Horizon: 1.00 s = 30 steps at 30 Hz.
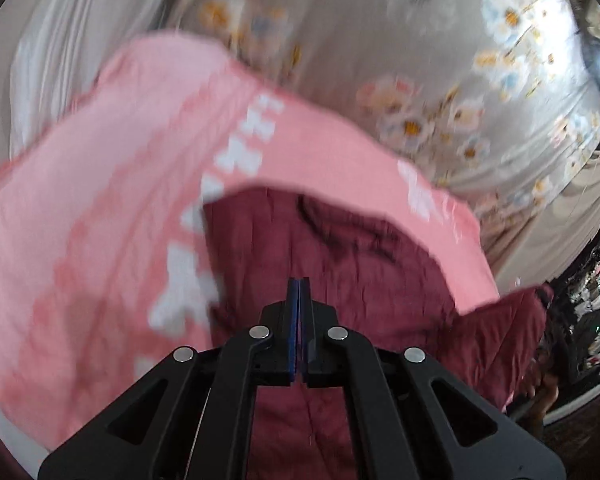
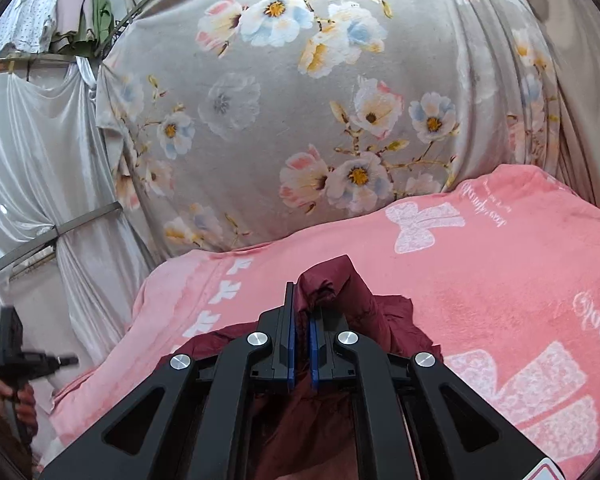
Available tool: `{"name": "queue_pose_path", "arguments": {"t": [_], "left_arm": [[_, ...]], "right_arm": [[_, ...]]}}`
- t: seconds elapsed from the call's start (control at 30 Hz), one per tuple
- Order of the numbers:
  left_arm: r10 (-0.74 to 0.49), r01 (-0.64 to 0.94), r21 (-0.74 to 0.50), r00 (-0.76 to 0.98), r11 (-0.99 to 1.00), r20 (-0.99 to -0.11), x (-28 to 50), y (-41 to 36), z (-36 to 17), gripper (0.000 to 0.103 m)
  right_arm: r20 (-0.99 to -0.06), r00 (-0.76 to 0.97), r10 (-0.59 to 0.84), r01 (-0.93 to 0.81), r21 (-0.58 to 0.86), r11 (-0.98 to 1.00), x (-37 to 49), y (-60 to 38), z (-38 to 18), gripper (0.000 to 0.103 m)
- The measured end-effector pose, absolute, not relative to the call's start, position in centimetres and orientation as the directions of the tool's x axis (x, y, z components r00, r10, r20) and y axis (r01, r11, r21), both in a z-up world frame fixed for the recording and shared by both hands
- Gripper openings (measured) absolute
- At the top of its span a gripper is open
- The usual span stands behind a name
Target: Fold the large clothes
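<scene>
A dark maroon quilted garment [image 1: 340, 256] lies on a pink blanket [image 1: 100, 184] with white bow prints. My left gripper [image 1: 299, 284] is above the garment, its blue pads pressed together with nothing visible between them. The left wrist view is blurred. My right gripper [image 2: 302, 300] is shut on a bunched fold of the maroon garment [image 2: 332, 280], which rises between and beyond the blue pads over the pink blanket [image 2: 500, 264]. The left gripper's handle also shows in the right wrist view [image 2: 16, 352], held in a hand at the far left.
A grey floral blanket [image 2: 300, 100] hangs behind the pink surface. White satin curtains [image 2: 32, 152] and metal rails stand on the left, with hung clothes [image 2: 80, 12] at the top left. Dark clutter [image 1: 592, 300] lies at the right edge.
</scene>
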<state>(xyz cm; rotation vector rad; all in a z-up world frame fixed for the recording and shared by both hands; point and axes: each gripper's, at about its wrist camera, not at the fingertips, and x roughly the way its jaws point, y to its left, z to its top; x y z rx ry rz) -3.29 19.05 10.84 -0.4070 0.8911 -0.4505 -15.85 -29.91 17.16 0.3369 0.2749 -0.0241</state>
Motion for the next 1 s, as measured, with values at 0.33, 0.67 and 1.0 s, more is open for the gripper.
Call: {"name": "queue_pose_path", "arguments": {"t": [0.33,0.67,1.0], "left_arm": [[-0.536,0.083,-0.537,0.290,0.840,-0.793,-11.4,19.5,2.3,0.048],[-0.674,-0.096,-0.677,0.066,0.730,-0.736,-16.2,20.2,-4.5,0.049],[-0.808,0.005,-0.811,0.096,0.585,-0.582,-15.5,18.3,-2.6,0.008]], "right_arm": [[-0.272,0.962,0.000,0.087,0.309,0.947,-17.0,-29.9,16.4,0.005],[-0.264,0.965,-0.008,0.081,0.264,0.961,-18.5,-27.9,16.7,0.005],[-0.274,0.958,-0.080,0.152,0.254,0.955,-20.7,-28.4,16.3,0.005]]}}
